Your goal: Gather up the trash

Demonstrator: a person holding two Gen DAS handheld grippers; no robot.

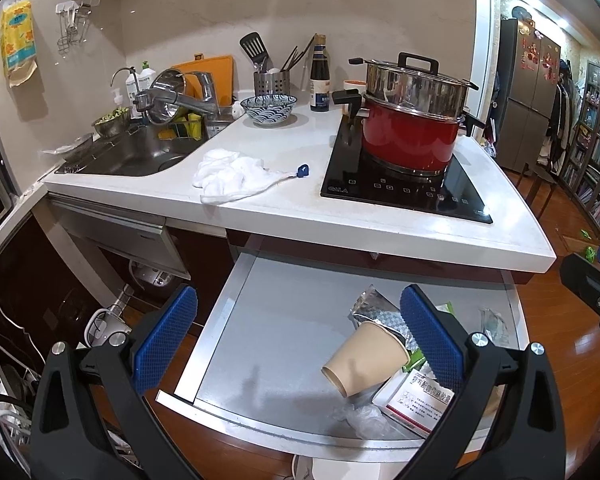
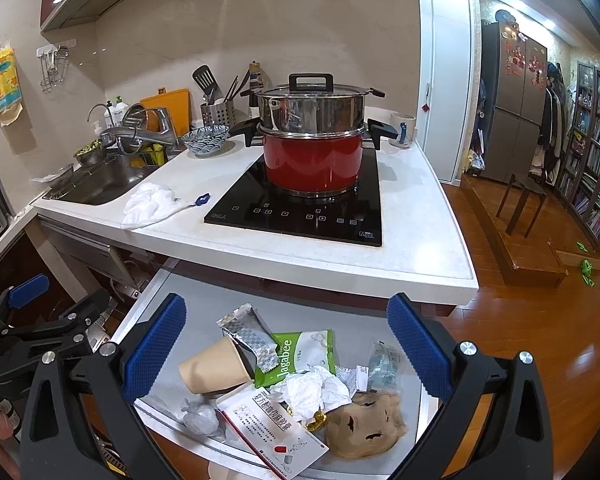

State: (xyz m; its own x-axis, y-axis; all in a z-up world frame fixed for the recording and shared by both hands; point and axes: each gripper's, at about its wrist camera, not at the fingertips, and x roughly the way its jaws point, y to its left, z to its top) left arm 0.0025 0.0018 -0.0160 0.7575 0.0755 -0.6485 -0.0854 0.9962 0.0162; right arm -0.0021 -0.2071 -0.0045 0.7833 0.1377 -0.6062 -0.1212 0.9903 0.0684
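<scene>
A heap of trash lies on a grey pull-out shelf point(image 2: 204, 312) under the counter. It holds a tipped paper cup point(image 2: 216, 366), a silver wrapper point(image 2: 252, 334), a green Jagabee bag point(image 2: 304, 354), crumpled white tissue point(image 2: 312, 390), a white printed box point(image 2: 276, 436), a brown crumpled bag point(image 2: 364, 426) and clear plastic point(image 2: 200, 418). My right gripper point(image 2: 288, 352) hovers open above the heap, holding nothing. My left gripper point(image 1: 300, 340) is open too, over the shelf's left part, with the paper cup point(image 1: 366, 358) near its right pad.
Above the shelf, the white counter point(image 2: 420, 248) carries a black hob point(image 2: 300, 216) with a red pot point(image 2: 314, 160), a white cloth point(image 2: 150, 204) and a sink point(image 1: 140, 156). Wooden floor point(image 2: 520, 320) and a chair point(image 2: 524, 200) lie to the right.
</scene>
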